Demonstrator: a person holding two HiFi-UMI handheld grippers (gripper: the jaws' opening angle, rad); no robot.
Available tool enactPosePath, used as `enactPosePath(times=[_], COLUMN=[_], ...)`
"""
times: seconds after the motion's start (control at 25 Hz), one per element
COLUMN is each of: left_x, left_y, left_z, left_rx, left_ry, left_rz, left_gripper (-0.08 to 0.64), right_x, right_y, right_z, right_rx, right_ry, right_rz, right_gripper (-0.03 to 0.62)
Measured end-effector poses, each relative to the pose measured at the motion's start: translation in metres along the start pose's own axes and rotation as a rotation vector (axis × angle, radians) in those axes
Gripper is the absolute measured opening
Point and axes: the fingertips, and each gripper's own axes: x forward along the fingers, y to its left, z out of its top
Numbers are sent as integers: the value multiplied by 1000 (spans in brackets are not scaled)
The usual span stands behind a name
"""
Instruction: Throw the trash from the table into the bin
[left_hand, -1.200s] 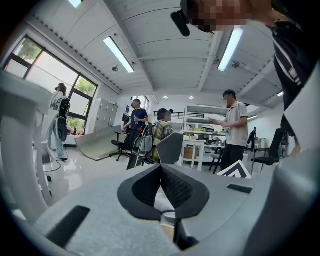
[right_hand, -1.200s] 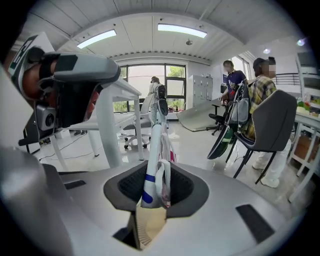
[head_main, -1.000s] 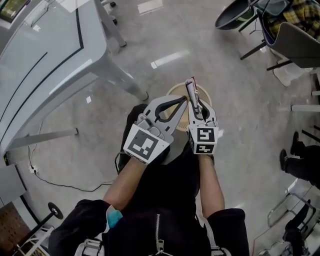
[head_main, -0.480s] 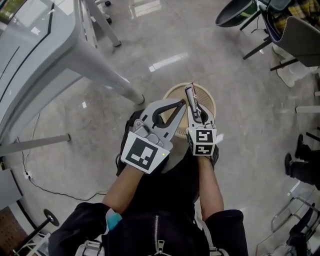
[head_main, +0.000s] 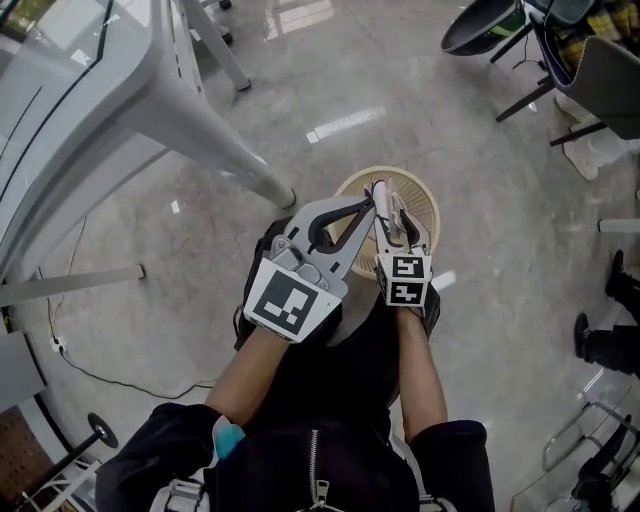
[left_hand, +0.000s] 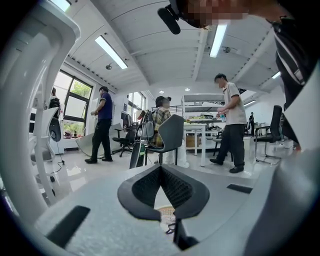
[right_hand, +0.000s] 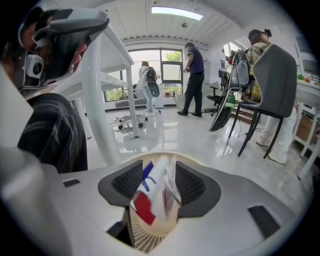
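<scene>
Our right gripper (right_hand: 159, 174) is opening its jaws over the round tan mesh bin (head_main: 425, 205); the red, white and blue wrapper (right_hand: 150, 195) hangs loose between them, within the rim. Our left gripper (left_hand: 160, 167) is clenched empty alongside; bare grey floor (head_main: 480, 140) surrounds the bin.

Glossy grey floor (head_main: 420, 90), dark chairs (head_main: 600, 85) at upper right, ceiling strip lights (left_hand: 112, 51), large windows (right_hand: 170, 57) on far wall.
</scene>
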Motion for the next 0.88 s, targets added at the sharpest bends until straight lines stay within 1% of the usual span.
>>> enactPosePath(times=[0.04, 0.16, 0.32, 0.44, 0.48, 0.52, 0.6, 0.68, 0.76, 0.84, 0.88], left_x=[0, -1, 3, 6, 7, 7, 5, 2, -2, -5, -7], left_y=[0, -1, -2, -3, -3, -4, -4, -5, -4, -2, -1], left_z=[0, -2, -6, 3, 9, 16, 32, 51, 75, 106, 123], left_rx=[1, 0, -1, -10, -14, -20, -23, -13, -45, -83, -89], left_ry=[1, 3, 1, 8, 11, 16, 27, 32, 43, 46, 44], left_rz=[1, 3, 1, -6, -10, -14, -29, -47, -44, -32, -29], left_gripper=[5, 5, 5, 5, 5, 5, 5, 5, 5, 5, 5], right_x=[-1, -2, -4, -17, -25, -33, -51, -71, -93, -115, -127], right_y=[-2, -3, -6, -10, -12, -14, -16, -17, -16, -14, -14], right_z=[0, 0, 5, 24, 33, 44, 68, 96, 124, 154, 170], right_rx=[9, 19, 30, 44, 47, 49, 45, 20, -2, -12, -12], right_ry=[-6, -21, -45, -72, -83, -95, -121, -152, -171, -183, -188], right_rz=[-5, -3, -3, -20, -29, -37, -58, -90, -113, -122, -123], right_gripper=[200, 212, 213, 210, 201, 177, 102, 30, 18, 14, 12])
